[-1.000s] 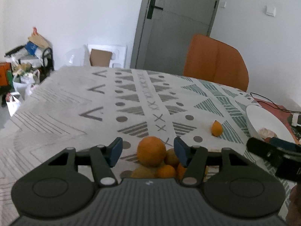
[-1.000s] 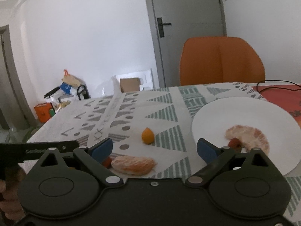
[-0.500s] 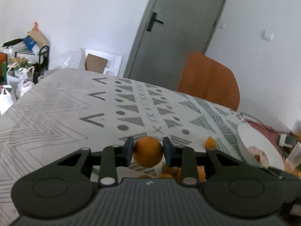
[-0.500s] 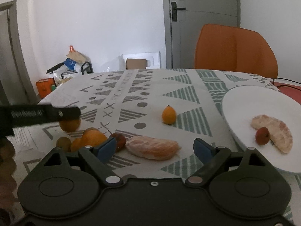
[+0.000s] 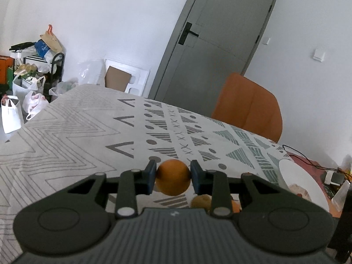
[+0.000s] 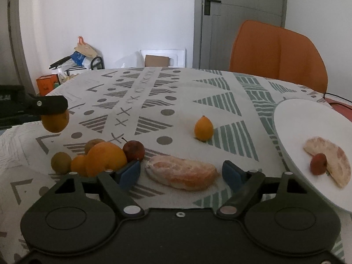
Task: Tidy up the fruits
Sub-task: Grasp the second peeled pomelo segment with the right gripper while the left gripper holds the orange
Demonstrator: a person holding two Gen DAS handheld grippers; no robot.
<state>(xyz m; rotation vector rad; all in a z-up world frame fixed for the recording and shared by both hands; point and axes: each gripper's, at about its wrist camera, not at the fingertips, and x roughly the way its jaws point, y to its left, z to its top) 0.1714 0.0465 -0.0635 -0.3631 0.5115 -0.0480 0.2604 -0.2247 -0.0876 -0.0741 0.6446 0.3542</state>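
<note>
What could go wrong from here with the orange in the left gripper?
The left gripper pinches the round orange only at its sides, so it might slip out and fall onto the fruit pile. The white plate already holds a peeled segment, so a dropped orange may roll.

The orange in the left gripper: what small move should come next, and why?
Probably carry the orange sideways toward the white plate before lowering it. The left gripper is shut on it and, in the right wrist view, it hangs above the tablecloth, clear of the fruit pile. The plate holds fruit but has bare room.
</note>
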